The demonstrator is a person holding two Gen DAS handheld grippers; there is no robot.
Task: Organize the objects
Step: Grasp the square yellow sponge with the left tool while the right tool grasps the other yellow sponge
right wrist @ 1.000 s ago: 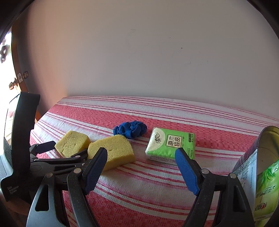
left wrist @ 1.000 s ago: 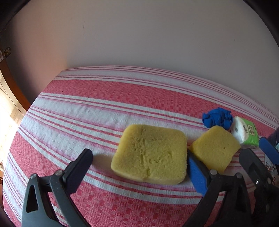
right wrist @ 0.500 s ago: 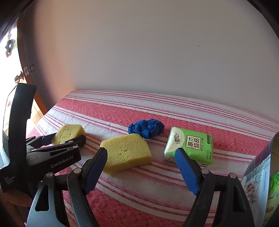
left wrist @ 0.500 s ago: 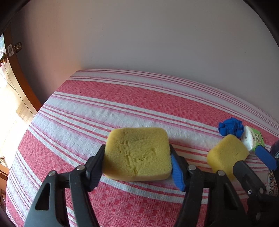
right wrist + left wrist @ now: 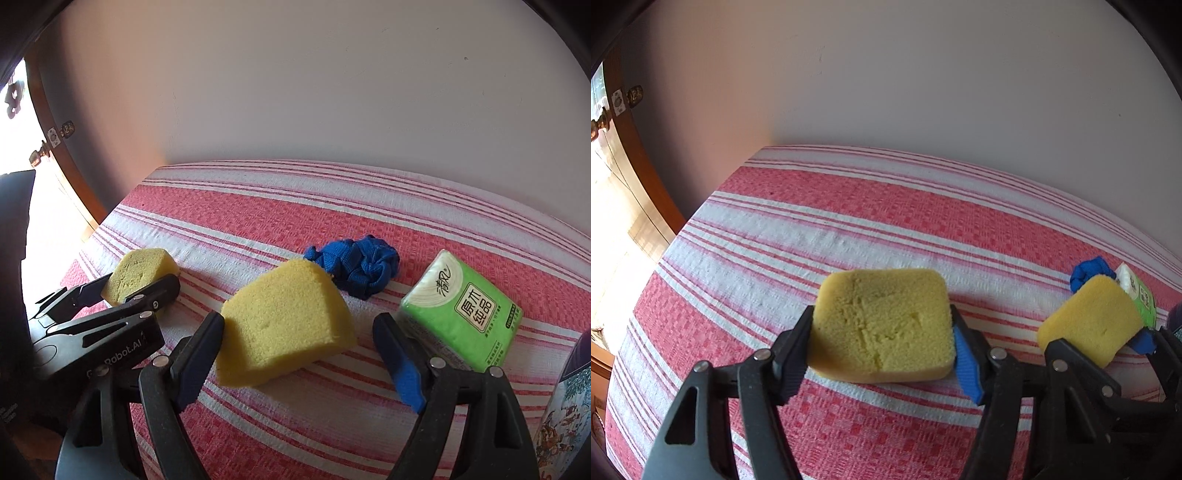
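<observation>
Both of my hands have shifted since a second ago: my left gripper (image 5: 882, 343), which was wide open around the first sponge (image 5: 882, 325), has closed to about half its spread and now pinches that sponge by its two side edges, black pad on one side, blue pad on the other. From the left wrist view the sponge looks lifted a little off the striped cloth (image 5: 849, 206), though I cannot be sure it is fully clear. My right gripper (image 5: 299, 350) has swung from the green tissue pack (image 5: 465, 314) across to the second sponge (image 5: 284, 325); its jaws have just been opening a little further and now straddle that sponge, the left pad touching or just beside its edge, the right pad apart from it, so nothing is held there yet. A blue knotted cloth (image 5: 358, 269) lies just behind the second sponge, and the tissue pack sits just right of my blue pad. I judge the first sponge secured and the second lined up for a grasp; closing the right jaws comes next, taking care not to catch the tissue pack
</observation>
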